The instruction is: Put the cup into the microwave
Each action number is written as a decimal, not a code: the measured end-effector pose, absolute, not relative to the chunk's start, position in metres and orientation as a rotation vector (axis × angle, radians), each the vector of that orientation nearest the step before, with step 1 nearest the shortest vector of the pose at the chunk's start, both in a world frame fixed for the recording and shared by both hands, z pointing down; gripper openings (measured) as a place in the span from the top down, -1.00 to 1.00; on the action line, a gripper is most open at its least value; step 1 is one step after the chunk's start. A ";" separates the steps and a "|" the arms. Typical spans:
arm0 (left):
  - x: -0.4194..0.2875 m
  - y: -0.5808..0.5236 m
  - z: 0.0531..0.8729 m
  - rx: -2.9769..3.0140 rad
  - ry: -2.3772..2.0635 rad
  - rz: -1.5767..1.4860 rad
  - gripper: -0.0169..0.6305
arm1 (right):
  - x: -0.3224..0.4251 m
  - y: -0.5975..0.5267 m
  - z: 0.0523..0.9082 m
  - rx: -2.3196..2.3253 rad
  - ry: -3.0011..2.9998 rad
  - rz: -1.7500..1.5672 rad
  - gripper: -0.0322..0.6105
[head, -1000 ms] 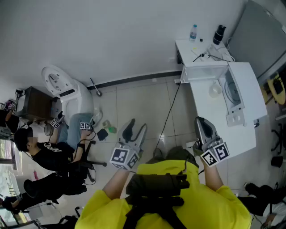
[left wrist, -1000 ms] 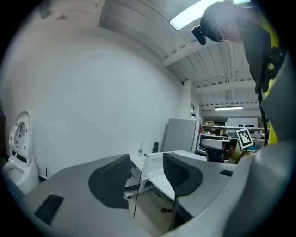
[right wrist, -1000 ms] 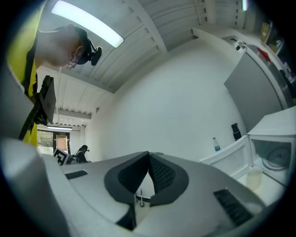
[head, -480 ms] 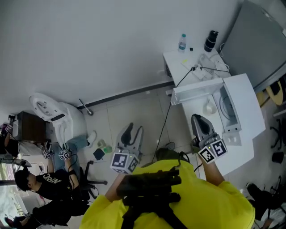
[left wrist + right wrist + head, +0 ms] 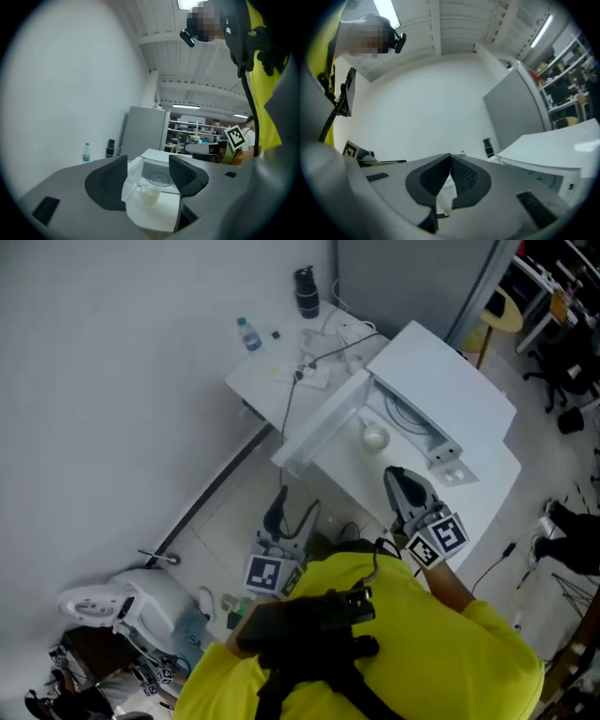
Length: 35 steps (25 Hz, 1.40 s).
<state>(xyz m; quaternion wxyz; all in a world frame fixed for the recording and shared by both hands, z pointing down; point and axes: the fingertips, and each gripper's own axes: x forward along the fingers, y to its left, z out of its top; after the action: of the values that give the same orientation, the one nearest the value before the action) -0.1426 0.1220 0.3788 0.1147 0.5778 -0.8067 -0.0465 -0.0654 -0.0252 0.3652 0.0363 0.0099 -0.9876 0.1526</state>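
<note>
A small white cup [image 5: 375, 437] stands on the white table [image 5: 487, 486] just in front of the white microwave [image 5: 448, 381]. The microwave's door [image 5: 323, 432] is swung wide open. In the left gripper view the cup [image 5: 151, 195] shows far off through the gap, in front of the microwave [image 5: 158, 174] and its glass turntable. My left gripper [image 5: 292, 505] hangs over the floor short of the table; its jaws are opening, with nothing between them [image 5: 147, 161]. My right gripper [image 5: 396, 474] is over the table's near part, shut and empty, its tips touching [image 5: 451, 157].
A side table [image 5: 267, 381] behind the microwave carries a water bottle [image 5: 247, 334], a black flask [image 5: 306, 292] and cables. A grey partition [image 5: 412, 277] stands beyond it. A white machine [image 5: 103, 606] sits at lower left, and office chairs [image 5: 572, 390] stand at right.
The view has swung toward the microwave, which now lies straight ahead and closer. Both grippers have travelled with it toward the table. The left jaws narrowed, then spread again.
</note>
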 end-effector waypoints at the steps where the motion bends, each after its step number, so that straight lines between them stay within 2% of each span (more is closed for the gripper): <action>1: -0.139 0.102 0.381 1.750 -2.322 -0.121 0.10 | -0.057 -0.039 0.367 0.117 -3.032 0.481 0.88; 3: -0.132 0.064 0.387 1.868 -2.216 -0.096 0.05 | -0.038 -0.061 0.370 0.305 -3.029 0.499 0.88; 4: -0.129 0.046 0.391 1.935 -2.161 -0.084 -0.05 | -0.028 -0.069 0.372 0.401 -3.023 0.510 0.88; 6: -0.121 0.013 0.403 2.060 -2.061 -0.049 -0.08 | -0.006 -0.082 0.379 0.593 -2.997 0.545 0.88; 8: -0.115 -0.012 0.424 2.125 -1.958 -0.004 -0.25 | 0.014 -0.091 0.384 0.774 -2.954 0.587 0.88; 9: -0.114 -0.023 0.437 2.137 -1.916 0.017 -0.26 | 0.023 -0.095 0.386 0.853 -2.931 0.594 0.88; 11: -0.116 -0.046 0.474 2.142 -1.868 0.081 -0.27 | 0.038 -0.104 0.395 0.987 -2.885 0.589 0.88; 13: -0.121 -0.070 0.527 2.127 -1.833 0.164 -0.44 | 0.049 -0.113 0.414 1.101 -2.831 0.615 0.88; 15: -0.125 -0.093 0.585 2.115 -1.788 0.231 -0.48 | 0.058 -0.123 0.440 1.191 -2.764 0.666 0.88; 16: -0.127 -0.105 0.612 2.115 -1.769 0.259 -0.60 | 0.061 -0.127 0.453 1.222 -2.733 0.688 0.88; 23: -0.139 -0.176 0.736 2.026 -1.797 0.385 -0.62 | 0.075 -0.119 0.523 1.311 -2.595 0.807 0.88; 26: -0.134 -0.196 0.734 2.099 -1.818 0.374 -0.63 | 0.077 -0.113 0.537 1.333 -2.555 0.849 0.88; 28: -0.133 -0.212 0.730 2.140 -1.842 0.393 -0.54 | 0.078 -0.116 0.541 1.332 -2.554 0.857 0.88; 32: -0.130 -0.220 0.729 2.119 -1.830 0.422 -0.51 | 0.078 -0.117 0.540 1.303 -2.567 0.840 0.88; 35: -0.122 -0.219 0.697 2.161 -1.839 0.396 -0.51 | 0.080 -0.123 0.532 1.309 -2.584 0.807 0.88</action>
<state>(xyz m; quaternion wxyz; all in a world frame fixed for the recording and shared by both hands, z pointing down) -0.1223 -0.2192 0.6973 0.1379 0.7470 -0.6358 0.1367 0.0800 -0.1228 0.5316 0.0673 0.4342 -0.8574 0.2679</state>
